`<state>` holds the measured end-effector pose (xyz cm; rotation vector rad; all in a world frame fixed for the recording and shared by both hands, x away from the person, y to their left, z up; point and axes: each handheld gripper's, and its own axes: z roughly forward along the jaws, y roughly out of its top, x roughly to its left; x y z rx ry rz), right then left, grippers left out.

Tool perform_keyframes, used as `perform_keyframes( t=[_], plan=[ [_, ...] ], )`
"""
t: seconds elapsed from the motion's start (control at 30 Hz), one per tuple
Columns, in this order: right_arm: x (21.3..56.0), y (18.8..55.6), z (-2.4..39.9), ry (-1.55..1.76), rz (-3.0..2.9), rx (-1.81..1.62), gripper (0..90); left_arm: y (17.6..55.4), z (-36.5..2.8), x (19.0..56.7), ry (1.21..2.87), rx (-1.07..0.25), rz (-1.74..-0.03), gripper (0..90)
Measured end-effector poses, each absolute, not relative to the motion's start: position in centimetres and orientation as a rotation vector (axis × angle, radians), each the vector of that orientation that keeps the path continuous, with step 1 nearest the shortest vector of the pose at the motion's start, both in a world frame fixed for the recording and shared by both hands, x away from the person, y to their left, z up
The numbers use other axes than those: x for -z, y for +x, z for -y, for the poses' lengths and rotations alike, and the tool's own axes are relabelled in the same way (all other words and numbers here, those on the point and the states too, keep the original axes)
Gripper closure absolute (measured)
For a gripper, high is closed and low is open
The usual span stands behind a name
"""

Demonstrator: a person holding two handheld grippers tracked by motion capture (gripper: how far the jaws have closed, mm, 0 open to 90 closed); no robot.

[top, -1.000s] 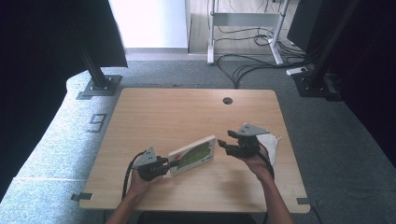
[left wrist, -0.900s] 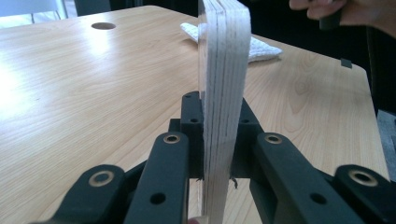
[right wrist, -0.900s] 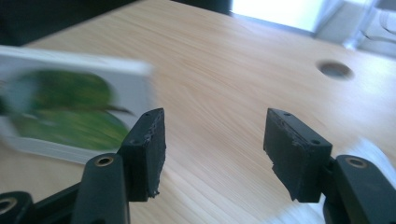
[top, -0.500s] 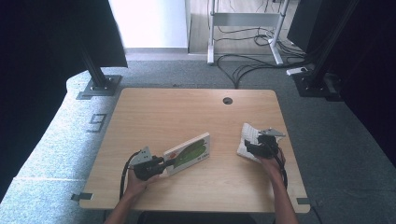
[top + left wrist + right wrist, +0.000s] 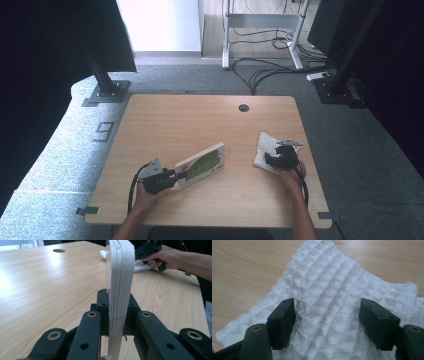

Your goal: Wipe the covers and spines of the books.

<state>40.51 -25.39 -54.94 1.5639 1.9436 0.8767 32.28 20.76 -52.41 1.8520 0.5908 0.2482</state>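
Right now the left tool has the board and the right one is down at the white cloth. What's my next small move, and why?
Probably close the right tool on the cloth. Its jaws stand open with a raised fold of the waffle weave between them, pads not yet pressing. The left tool is clamped on the board, held on edge, apparently ready for wiping.

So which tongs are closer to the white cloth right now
Right. The right tongs stand open directly over the white cloth, jaws either side of a raised fold. The left tongs are well across the table, clamped on a book.
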Motion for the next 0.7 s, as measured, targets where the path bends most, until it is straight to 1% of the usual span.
perform_keyframes(
  t=[0.07,0.2,0.37,0.5,0.7],
  plan=[
    [55.1,40.2,25.4,1.557,-1.921,-0.893,34.9,32.1,-20.8,52.4,1.856,-0.254,-0.591,79.6],
    [55.1,39.7,25.5,1.554,-1.902,-0.914,54.7,31.9,-20.7,52.5,1.863,-0.260,-0.590,79.6],
    [55.1,39.2,25.0,1.512,-1.921,-0.922,71.7,31.7,-20.7,52.6,1.869,-0.262,-0.593,79.6],
    [55.0,38.9,24.8,1.515,-1.962,-0.991,76.7,31.5,-20.6,52.6,1.874,-0.271,-0.593,79.6],
    [54.1,37.8,23.8,1.462,-1.967,-1.160,78.1,31.6,-20.7,52.8,1.873,-0.270,-0.594,79.6]
  ],
)
